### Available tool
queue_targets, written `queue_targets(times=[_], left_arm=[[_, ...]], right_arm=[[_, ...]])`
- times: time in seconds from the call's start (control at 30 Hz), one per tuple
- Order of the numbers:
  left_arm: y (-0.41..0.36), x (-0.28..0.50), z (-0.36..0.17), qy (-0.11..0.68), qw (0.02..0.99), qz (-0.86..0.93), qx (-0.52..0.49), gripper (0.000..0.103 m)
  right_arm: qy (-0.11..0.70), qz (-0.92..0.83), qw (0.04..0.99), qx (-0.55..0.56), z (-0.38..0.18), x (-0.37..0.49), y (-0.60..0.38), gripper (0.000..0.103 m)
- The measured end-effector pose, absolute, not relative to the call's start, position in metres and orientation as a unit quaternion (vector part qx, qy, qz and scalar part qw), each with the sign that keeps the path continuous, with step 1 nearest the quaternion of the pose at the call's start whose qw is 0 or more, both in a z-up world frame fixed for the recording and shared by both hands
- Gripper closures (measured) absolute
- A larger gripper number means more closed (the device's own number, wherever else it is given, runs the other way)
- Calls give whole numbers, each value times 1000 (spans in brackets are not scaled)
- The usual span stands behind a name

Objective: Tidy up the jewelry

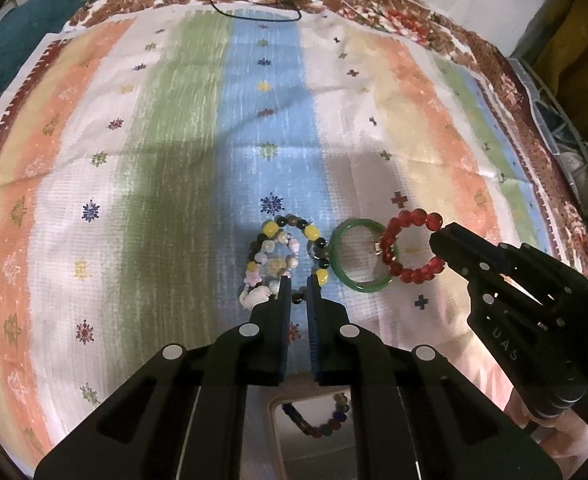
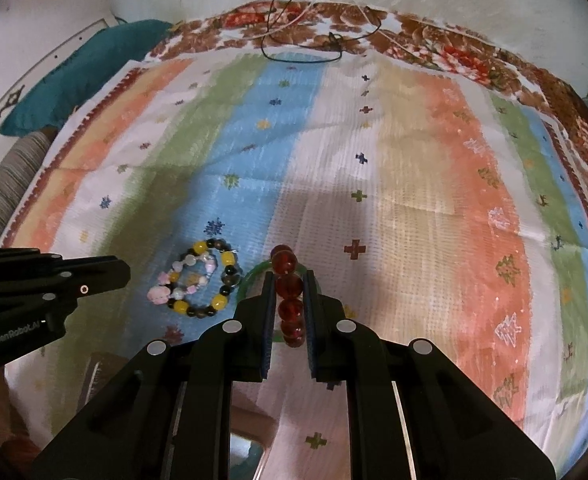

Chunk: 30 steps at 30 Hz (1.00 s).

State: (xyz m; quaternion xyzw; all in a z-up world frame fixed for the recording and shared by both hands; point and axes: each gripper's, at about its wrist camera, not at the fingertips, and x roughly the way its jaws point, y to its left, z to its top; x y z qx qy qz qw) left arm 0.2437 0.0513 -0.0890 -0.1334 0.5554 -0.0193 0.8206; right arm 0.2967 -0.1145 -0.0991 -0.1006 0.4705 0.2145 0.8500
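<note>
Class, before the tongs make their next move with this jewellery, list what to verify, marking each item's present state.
1. Right tongs closed on the red bead bracelet: ok.
2. Red bead bracelet free of the green bangle: cannot tell; they overlap in the left view.
3. Left tongs shut: ok.
4. Left tongs clear of the mixed-bead bracelet: cannot tell; the tips overlap it in their own view.
5. Mixed-bead bracelet resting on the striped cloth: ok.

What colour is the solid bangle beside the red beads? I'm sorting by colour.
Green: the bangle shows best in the left wrist view.
</note>
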Motion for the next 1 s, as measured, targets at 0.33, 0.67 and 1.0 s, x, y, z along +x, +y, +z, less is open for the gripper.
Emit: queue_targets(times=[0.33, 0.67, 1.0], left_arm=[[53, 240, -95, 563, 815, -14, -137, 97], [58, 253, -131, 595, 796, 5, -110, 83], [60, 263, -159, 611, 785, 5, -101, 75]], right_arm=[[465, 219, 853, -87, -85, 282, -121, 89], [476, 222, 846, -93, -93, 288, -122, 89], [486, 226, 838, -100, -100, 289, -119, 89]])
